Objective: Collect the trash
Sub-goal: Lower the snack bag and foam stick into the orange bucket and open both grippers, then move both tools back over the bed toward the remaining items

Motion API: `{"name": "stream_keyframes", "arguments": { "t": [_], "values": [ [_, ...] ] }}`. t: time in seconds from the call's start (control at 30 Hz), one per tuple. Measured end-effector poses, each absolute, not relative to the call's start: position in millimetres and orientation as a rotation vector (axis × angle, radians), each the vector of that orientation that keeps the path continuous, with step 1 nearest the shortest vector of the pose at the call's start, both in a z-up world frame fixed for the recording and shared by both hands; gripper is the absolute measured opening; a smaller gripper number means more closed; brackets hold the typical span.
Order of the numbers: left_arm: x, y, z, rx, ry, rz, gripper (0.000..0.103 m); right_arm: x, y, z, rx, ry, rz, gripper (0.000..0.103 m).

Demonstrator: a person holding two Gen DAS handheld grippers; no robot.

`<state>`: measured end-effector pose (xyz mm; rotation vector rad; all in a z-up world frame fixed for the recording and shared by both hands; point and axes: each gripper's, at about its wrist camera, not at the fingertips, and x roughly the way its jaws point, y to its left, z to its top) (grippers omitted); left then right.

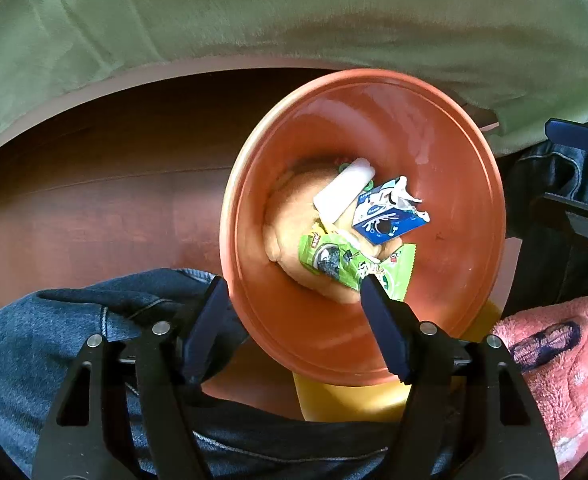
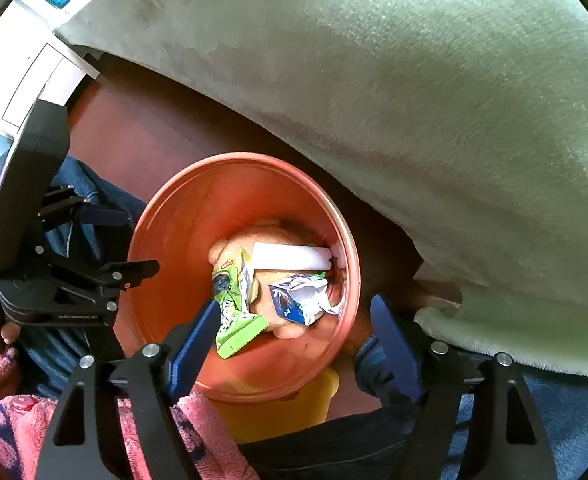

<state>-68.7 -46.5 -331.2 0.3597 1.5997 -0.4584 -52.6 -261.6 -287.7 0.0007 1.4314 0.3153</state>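
Both the left hand-held gripper [image 1: 294, 292] and right hand-held gripper [image 2: 294, 316] hang open and empty above an orange bin [image 1: 465, 184] holding a milk carton [image 1: 385, 216] and green wrapper [image 1: 333, 260].

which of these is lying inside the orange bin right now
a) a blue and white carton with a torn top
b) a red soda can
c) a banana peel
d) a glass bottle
a: the blue and white carton with its top torn open lies at the bottom of the orange bin, beside a green wrapper and a white piece.

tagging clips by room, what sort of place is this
Probably a bedroom or living room at home: a green blanket draped over wooden furniture, with an orange bin of trash beside it.
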Motion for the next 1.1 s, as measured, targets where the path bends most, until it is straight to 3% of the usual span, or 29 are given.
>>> {"name": "stream_keyframes", "arguments": {
  "t": [0.17,0.43,0.7,0.77,0.9,1.1],
  "values": [
    [-62.0,-40.7,-309.7,0.320,1.560,-0.468,0.068,-50.5,-269.6,-269.3,0.037,1.373,0.319,0.077],
    [-15.4,-10.7,-215.1,0.163,1.313,-0.471,0.068,-53.1,-270.8,-227.2,0.025,1.232,0.334,0.078],
    [67.7,3.1,-112.0,-0.006,1.045,-0.424,0.068,-52.2,-263.1,-209.3,0.009,1.168,0.363,0.079],
    [95.3,-3.8,-85.0,-0.015,0.998,-0.411,0.077,-51.9,-262.9,-206.0,-0.001,1.158,0.367,0.079],
    [147.0,-24.1,-43.6,-0.021,0.940,-0.415,0.078,-54.2,-265.9,-199.3,0.021,1.134,0.366,0.079],
    [233.4,-60.9,-27.7,0.028,0.946,-0.320,0.081,-57.1,-269.5,-192.8,0.032,1.099,0.352,0.079]
  ]
}}
